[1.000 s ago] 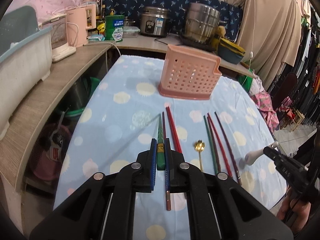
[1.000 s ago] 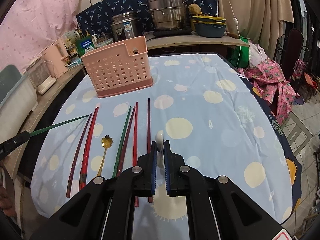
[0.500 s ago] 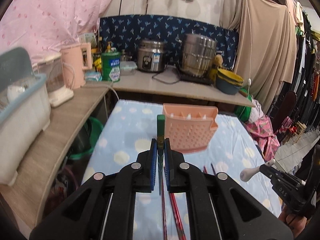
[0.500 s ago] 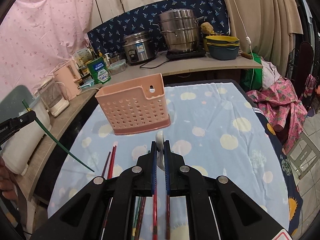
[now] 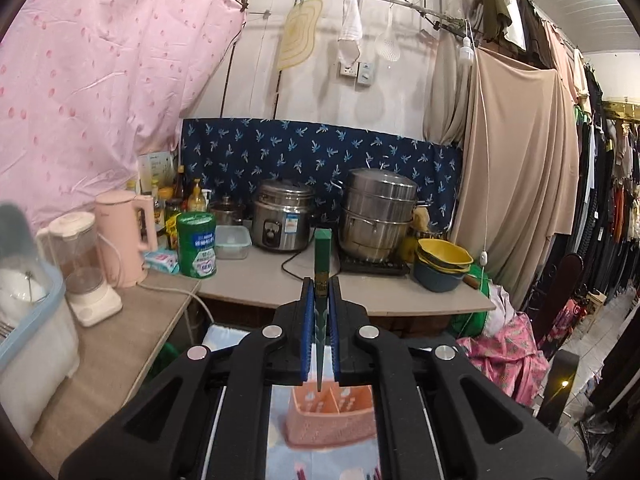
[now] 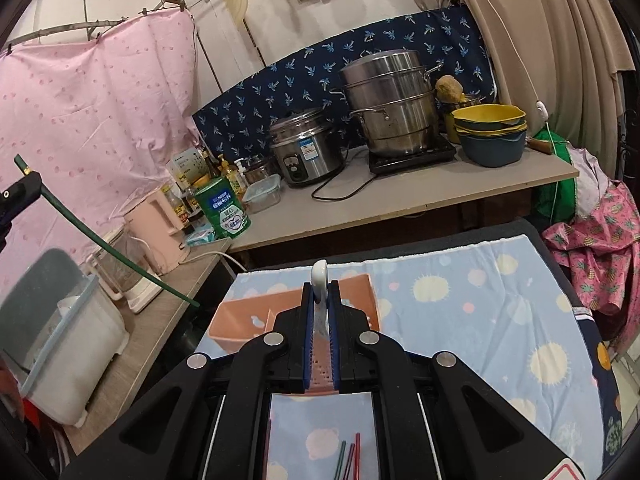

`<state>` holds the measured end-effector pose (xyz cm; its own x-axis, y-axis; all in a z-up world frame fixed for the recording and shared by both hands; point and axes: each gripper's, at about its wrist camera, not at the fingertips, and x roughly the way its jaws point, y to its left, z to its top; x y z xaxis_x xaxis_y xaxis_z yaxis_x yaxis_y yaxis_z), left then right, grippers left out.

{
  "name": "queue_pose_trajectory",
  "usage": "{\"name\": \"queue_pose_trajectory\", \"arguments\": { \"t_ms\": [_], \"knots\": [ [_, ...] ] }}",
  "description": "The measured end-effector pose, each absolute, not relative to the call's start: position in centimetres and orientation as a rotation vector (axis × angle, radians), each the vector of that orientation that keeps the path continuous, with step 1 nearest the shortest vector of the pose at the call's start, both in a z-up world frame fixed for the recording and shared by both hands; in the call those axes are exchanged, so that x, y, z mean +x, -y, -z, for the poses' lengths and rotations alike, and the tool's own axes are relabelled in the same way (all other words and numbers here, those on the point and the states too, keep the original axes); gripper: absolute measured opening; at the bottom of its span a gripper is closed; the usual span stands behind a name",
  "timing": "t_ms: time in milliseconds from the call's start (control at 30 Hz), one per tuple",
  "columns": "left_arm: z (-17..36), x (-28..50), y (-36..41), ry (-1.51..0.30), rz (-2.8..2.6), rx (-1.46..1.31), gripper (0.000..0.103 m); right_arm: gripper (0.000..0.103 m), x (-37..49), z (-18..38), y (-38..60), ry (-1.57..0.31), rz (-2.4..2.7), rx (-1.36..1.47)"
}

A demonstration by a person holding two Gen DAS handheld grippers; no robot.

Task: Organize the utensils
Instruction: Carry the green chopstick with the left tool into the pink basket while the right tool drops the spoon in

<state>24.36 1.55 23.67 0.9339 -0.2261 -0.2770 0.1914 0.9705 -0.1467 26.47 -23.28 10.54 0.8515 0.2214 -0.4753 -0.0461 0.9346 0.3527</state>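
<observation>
Table: blue dotted cloth [image 6: 460,312], pink basket [image 6: 256,320] on it.
Counter: steel pots [image 5: 378,216], green tin [image 5: 197,245].
Left gripper [image 5: 320,312]: closed on green chopstick [image 5: 322,252], above basket.
Right gripper [image 6: 320,312]: closed on white spoon [image 6: 319,280].

Black gripper [image 5: 321,296] arms, blue-padded jaws, silver screws.

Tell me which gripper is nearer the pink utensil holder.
Right, apparently. The right gripper, shut on a white spoon, sits just above the pink utensil holder. The left gripper, gripping a green chopstick, is higher and off to the holder's left.
</observation>
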Motion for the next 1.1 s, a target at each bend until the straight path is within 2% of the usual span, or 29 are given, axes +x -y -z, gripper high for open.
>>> {"name": "queue_pose_trajectory", "arguments": {
  "t_ms": [300,500,667,700,733,800,867,1100],
  "knots": [
    [-16.8,29.9,-0.4,-0.468,0.21,-0.111,0.007,0.007,32.1,-5.5,22.6,-0.653,-0.125,0.346],
    [-14.4,31.1,-0.8,-0.524,0.201,-0.123,0.007,0.007,32.9,-3.3,22.5,-0.686,-0.112,0.334],
    [-13.7,31.1,-1.2,-0.551,0.189,-0.128,0.009,0.014,32.4,-3.4,22.5,-0.664,-0.096,0.336],
    [-13.7,31.1,-1.3,-0.556,0.187,-0.126,0.015,0.014,32.1,-3.6,22.5,-0.66,-0.096,0.338],
    [-13.6,30.8,-1.5,-0.559,0.176,-0.129,0.029,0.014,31.8,-3.7,22.4,-0.657,-0.098,0.338],
    [-13.6,30.1,-1.8,-0.554,0.165,-0.128,0.038,0.015,31.0,-4.1,22.3,-0.653,-0.099,0.33],
    [-13.6,29.5,-2.0,-0.557,0.161,-0.124,0.038,0.019,30.1,-4.5,22.1,-0.651,-0.099,0.32],
    [-12.7,25.9,-2.8,-0.585,0.155,-0.128,0.038,0.023,25.3,-5.4,20.8,-0.655,-0.077,0.258]
  ]
}}
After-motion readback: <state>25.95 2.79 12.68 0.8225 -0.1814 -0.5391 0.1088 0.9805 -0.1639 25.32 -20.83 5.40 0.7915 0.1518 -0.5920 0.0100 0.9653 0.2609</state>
